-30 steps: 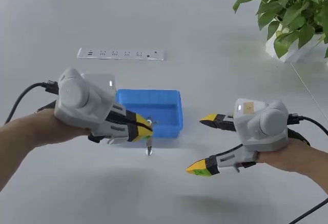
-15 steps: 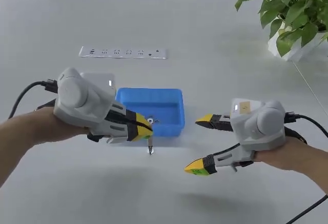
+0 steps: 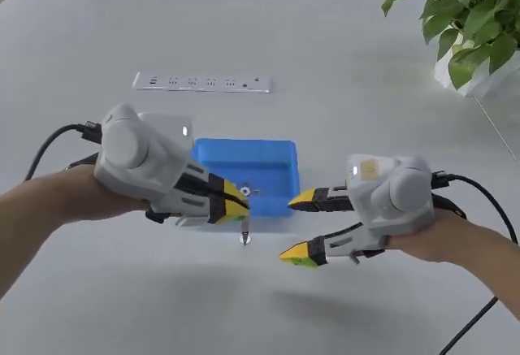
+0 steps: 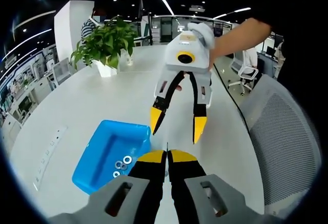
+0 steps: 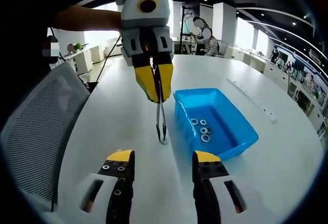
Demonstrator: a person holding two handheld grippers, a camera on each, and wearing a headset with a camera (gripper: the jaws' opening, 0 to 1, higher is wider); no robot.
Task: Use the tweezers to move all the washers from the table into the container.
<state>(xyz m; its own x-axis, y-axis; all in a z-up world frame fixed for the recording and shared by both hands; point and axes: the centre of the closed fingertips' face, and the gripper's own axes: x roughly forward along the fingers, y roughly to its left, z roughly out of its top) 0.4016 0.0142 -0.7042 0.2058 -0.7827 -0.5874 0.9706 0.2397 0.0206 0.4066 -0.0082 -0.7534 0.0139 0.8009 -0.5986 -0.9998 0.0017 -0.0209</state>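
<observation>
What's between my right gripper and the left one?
The tweezers, clamped in the left gripper, reach down to the table just ahead of the open right gripper; the rest is bare table. The right gripper view shows it.

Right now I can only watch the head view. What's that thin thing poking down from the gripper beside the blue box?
Observer: Tweezers. The right gripper view shows the left gripper shut on them, tips down at the table.
Visitor: Are they holding something?
Observer: That view shows a small ring at the tips, probably a washer. Whether it is pinched I cannot tell.
Visitor: Is the box empty?
Observer: No. Several washers lie on the floor of the container.
Visitor: What's off to the side?
Observer: A grey mesh chair, in the left gripper view.
</observation>
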